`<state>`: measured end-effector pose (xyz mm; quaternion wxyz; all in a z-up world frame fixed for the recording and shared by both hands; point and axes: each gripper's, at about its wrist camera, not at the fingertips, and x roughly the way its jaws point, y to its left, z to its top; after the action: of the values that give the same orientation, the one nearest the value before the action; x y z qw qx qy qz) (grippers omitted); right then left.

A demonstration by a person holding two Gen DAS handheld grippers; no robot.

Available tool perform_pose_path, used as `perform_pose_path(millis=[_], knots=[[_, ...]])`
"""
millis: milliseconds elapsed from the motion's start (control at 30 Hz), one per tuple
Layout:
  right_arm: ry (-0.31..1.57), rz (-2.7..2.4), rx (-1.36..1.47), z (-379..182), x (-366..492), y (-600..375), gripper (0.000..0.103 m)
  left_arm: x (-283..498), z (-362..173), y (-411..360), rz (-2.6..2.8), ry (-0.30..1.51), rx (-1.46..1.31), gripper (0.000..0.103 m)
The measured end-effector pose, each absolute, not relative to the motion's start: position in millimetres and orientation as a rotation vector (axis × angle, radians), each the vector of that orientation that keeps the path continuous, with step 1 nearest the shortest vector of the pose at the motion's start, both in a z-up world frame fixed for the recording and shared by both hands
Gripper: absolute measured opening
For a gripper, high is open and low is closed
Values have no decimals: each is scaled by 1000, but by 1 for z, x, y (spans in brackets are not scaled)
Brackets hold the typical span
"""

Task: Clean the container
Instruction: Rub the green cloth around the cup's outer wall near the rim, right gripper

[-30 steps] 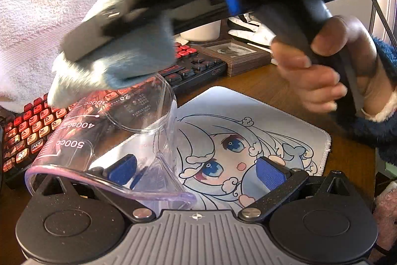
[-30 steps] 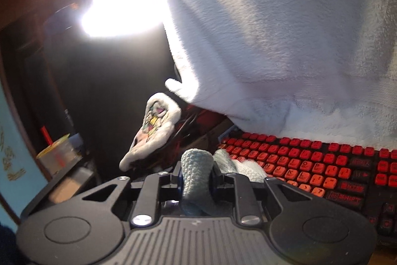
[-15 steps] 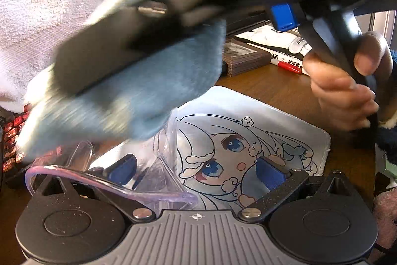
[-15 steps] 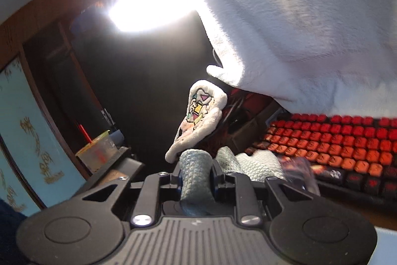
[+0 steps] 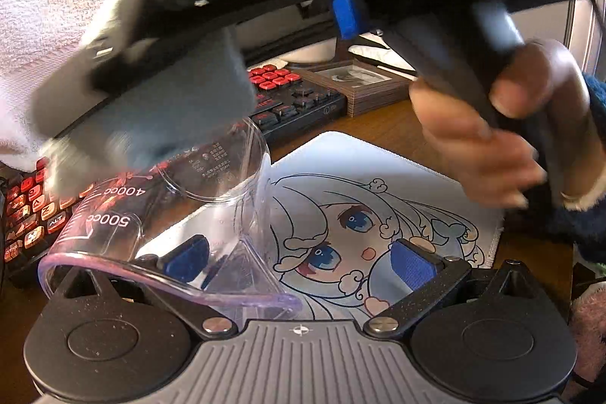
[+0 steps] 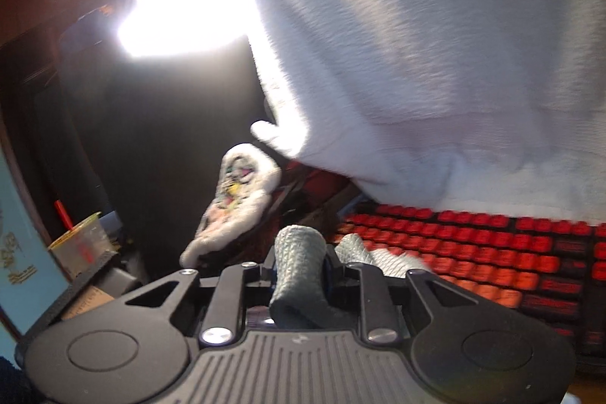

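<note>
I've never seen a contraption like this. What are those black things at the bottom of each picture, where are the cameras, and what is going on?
No robot here: a person holds a hand-operated pincer, called a gripper, in each hand, and each has a camera looking out along its two fingers. The black shape at the bottom of each picture is that gripper's own body.

The left gripper has its blue-padded fingers apart. A clear measuring cup lies tilted with its mouth over one finger; how it is steadied I cannot tell. Above it the person's hand brings in the other gripper with a grey-blue cloth against the cup.

The right gripper, in its own view, is clamped on that cloth.

On the wooden desk lie a cartoon mouse pad and a red-keyed keyboard. A white towel hangs above.
</note>
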<state>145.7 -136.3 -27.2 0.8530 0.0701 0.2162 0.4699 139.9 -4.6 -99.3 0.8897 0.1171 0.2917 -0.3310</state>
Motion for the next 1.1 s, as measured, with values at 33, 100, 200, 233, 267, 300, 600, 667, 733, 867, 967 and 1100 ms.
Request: perform_pose_path(millis=[33, 100, 200, 233, 267, 300, 600, 667, 733, 867, 967, 1100], knots=[[462, 1019, 158, -28, 143, -134, 22, 140, -99, -5, -688, 606, 244, 103], [470, 1073, 175, -31, 137, -132, 22, 147, -103, -4, -688, 606, 245, 103], [489, 1124, 209, -33, 130, -141, 21, 147, -103, -4, -688, 606, 245, 103], [499, 1138, 227, -34, 130, -146, 20, 148, -103, -4, -688, 606, 245, 103], [502, 1140, 230, -34, 129, -151, 17, 148, -103, -4, -688, 606, 244, 103], [504, 1139, 232, -34, 129, -157, 17, 148, -103, -4, -688, 606, 244, 103], [436, 960, 168, -20, 140, -167, 17, 150, -105, -6, -689, 606, 244, 103], [422, 958, 155, -18, 145, -156, 17, 151, -105, -6, -689, 606, 244, 103], [419, 970, 122, -20, 145, -143, 17, 151, -106, -7, -689, 606, 243, 103], [400, 1011, 38, -25, 135, -126, 23, 152, -106, -7, -689, 606, 244, 103], [400, 1011, 35, -20, 135, -128, 34, 151, -105, -6, -689, 606, 243, 103], [387, 1005, 21, -11, 137, -136, 54, 142, -103, -9, -690, 605, 243, 103]])
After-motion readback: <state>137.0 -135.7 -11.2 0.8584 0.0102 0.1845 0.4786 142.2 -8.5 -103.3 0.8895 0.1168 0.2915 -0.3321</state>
